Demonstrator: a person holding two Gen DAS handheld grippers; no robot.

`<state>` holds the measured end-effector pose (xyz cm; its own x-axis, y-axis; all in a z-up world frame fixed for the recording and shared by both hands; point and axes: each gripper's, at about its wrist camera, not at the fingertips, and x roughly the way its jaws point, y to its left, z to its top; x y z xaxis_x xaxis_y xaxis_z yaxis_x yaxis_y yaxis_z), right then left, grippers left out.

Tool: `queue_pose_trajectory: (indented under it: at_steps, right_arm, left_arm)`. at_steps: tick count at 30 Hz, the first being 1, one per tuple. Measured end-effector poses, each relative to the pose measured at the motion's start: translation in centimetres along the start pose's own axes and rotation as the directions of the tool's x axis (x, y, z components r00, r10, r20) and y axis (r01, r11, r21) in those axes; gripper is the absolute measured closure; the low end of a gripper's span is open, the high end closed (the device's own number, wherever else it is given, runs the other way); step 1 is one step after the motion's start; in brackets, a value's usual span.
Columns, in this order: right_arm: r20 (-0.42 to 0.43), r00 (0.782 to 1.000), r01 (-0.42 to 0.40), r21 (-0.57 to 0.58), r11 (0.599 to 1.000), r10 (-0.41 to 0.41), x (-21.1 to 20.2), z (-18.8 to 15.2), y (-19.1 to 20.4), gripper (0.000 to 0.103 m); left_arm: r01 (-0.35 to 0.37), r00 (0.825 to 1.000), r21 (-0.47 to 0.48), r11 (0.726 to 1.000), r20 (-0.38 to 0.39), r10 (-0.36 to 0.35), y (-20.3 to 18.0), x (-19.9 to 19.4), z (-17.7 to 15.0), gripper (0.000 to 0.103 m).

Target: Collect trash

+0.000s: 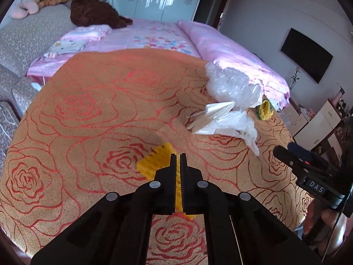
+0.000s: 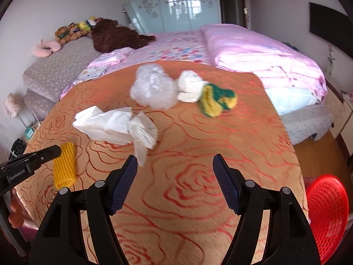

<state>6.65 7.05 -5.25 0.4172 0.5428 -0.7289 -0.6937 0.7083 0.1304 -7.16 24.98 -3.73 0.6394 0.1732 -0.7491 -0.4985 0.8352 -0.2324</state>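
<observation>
The left tool (image 1: 178,154) is clamped on a yellow ribbed foam piece (image 1: 154,161), which sticks out past and between its black fingers, low over the orange rose-patterned cloth (image 1: 99,110) that covers the worktop. From the right wrist view that same yellow piece (image 2: 65,167) lies against the cloth with the left tool's tip (image 2: 49,152) at its upper edge. The right tool (image 2: 175,163) stands wide apart — nothing between its blue ribbed pads (image 2: 123,185) — hovering above the cloth just short of a crumpled white tissue (image 2: 117,125). Beyond the tissue sits a wad of clear bubble wrap (image 2: 152,88), and beside that a cream-white crumpled lump (image 2: 189,86) touching a yellow-and-green knitted cloth (image 2: 217,99). These four pieces of trash are clustered toward the far side of the worktop, well apart from the yellow foam. A red mesh plastic basket (image 2: 326,216) shows low at the right edge — below the worktop's rim. Behind everything is a bed with pink bedding (image 2: 253,48).
</observation>
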Motion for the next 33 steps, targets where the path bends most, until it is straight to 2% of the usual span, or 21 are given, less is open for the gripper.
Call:
queue_pose_trajectory:
  at_steps: [2,4,8,10,13,15,19,26,29,33]
  right_arm:
    - [0.003,1.0,-0.009,-0.035,0.999,0.009,0.5,0.4,0.9,0.034]
    - [0.002,1.0,-0.016,-0.061,0.998,0.016,1.1,0.9,1.5,0.034]
    - [-0.006,1.0,-0.017,-0.11,0.994,0.017,2.4,1.5,2.5,0.034]
    - [-0.019,1.0,-0.017,-0.117,0.993,0.014,3.3,1.8,2.6,0.035]
    - [-0.046,0.999,-0.023,-0.118,0.993,0.017,4.7,2.2,2.6,0.041]
    - [-0.073,0.997,-0.031,-0.114,0.993,0.022,5.6,2.4,2.5,0.054]
    - [-0.093,0.995,-0.054,-0.1,0.993,0.045,6.2,2.8,2.6,0.073]
    - [-0.06,0.998,-0.032,-0.062,0.998,0.029,3.8,1.6,1.2,0.075]
    - [-0.043,0.999,-0.028,-0.043,0.999,0.027,2.5,0.9,0.4,0.075]
    - [-0.029,0.999,-0.028,-0.014,1.0,0.028,1.1,0.0,-0.6,0.075]
  left_arm:
    - [-0.004,1.0,-0.011,1.0,-0.016,0.003,0.2,-0.1,0.2,0.092]
    - [-0.025,1.0,-0.016,1.0,-0.014,0.025,0.3,-0.3,0.3,0.062]
    - [-0.068,0.998,-0.004,0.998,-0.003,0.068,-0.1,-0.8,0.3,0.054]
    - [-0.097,0.995,-0.008,0.995,-0.001,0.097,-0.1,-1.0,0.2,0.041]
    - [-0.109,0.994,-0.003,0.994,-0.019,0.109,-0.4,-0.9,0.1,0.041]
    - [-0.104,0.994,-0.001,0.995,-0.038,0.104,-0.6,-0.7,0.0,0.041]
    - [-0.089,0.994,-0.001,0.996,-0.064,0.088,-1.1,-0.1,-0.4,0.041]
    - [-0.079,0.995,0.005,0.997,-0.065,0.079,-1.5,0.5,-1.2,0.041]
    - [-0.043,0.996,-0.009,0.999,-0.075,0.042,-1.5,1.1,-1.5,0.041]
    - [-0.052,0.998,0.014,0.999,-0.039,0.053,-1.9,1.4,-1.6,0.043]
